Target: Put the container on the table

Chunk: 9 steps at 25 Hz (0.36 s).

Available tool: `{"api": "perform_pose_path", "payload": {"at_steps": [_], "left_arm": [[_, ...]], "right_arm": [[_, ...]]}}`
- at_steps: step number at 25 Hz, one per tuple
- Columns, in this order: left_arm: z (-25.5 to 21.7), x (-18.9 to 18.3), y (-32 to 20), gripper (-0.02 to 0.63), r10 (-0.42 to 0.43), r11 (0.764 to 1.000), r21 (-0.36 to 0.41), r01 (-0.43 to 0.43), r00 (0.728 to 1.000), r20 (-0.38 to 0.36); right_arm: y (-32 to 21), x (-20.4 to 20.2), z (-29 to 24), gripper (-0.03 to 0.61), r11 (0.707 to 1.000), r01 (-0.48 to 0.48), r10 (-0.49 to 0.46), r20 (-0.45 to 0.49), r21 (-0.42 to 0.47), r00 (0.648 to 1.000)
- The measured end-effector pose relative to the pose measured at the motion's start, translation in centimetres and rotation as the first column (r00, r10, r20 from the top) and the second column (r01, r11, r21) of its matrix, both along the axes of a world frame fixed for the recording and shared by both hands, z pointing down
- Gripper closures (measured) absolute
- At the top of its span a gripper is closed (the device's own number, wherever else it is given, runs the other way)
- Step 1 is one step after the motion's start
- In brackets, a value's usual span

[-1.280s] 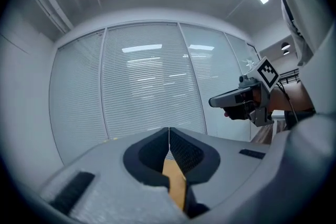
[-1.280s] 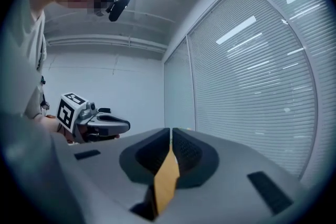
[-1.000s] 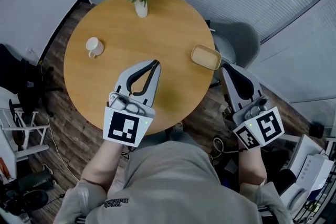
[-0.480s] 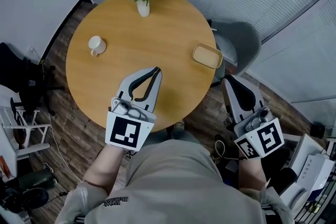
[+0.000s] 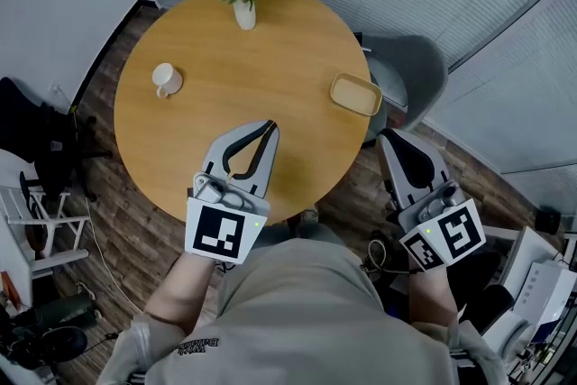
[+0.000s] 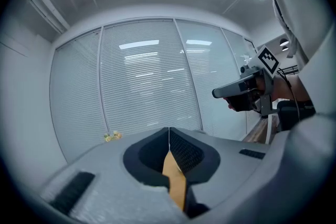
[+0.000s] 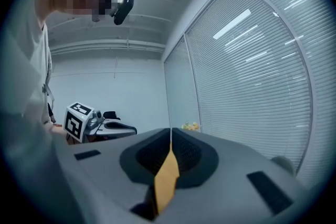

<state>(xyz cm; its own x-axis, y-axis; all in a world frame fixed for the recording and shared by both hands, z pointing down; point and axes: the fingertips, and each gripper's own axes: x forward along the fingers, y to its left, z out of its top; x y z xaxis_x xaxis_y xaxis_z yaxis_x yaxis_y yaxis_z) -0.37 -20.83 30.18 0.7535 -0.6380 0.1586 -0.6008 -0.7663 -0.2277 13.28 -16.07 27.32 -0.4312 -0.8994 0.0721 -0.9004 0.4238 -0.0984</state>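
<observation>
The container (image 5: 354,95) is a shallow tan rectangular dish resting on the round wooden table (image 5: 225,95), near its right edge. My left gripper (image 5: 270,124) hovers over the table's front part, jaws shut and empty, well left of the dish. My right gripper (image 5: 387,137) is off the table's right edge, just below the dish and apart from it, also shut on nothing. In the left gripper view the jaws (image 6: 168,131) meet in a closed line, with the right gripper (image 6: 245,93) off to the side. The right gripper view shows its jaws (image 7: 170,132) closed too.
A white mug (image 5: 165,79) stands at the table's left, and a vase of flowers (image 5: 244,12) at its far edge. A grey chair (image 5: 413,68) sits behind the table's right side. Window blinds run along the back. Dark furniture and cables crowd the floor on both sides.
Both grippers have drawn back toward the person, away from the container. The container stays where it was on the table.
</observation>
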Motion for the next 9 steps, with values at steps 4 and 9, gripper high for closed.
{"api": "perform_pose_path", "payload": {"at_steps": [4,9], "left_arm": [[-0.11,0.04,0.08,0.592,0.003,1.0,0.005,-0.003,1.0,-0.002],[-0.33,-0.1,-0.03,0.592,0.006,1.0,0.003,-0.006,1.0,-0.006]], "right_arm": [[0.22,0.45,0.2,0.545,1.0,-0.013,0.013,0.001,-0.005,1.0],[0.09,0.34,0.17,0.545,1.0,-0.011,0.011,-0.007,-0.009,1.0]]}}
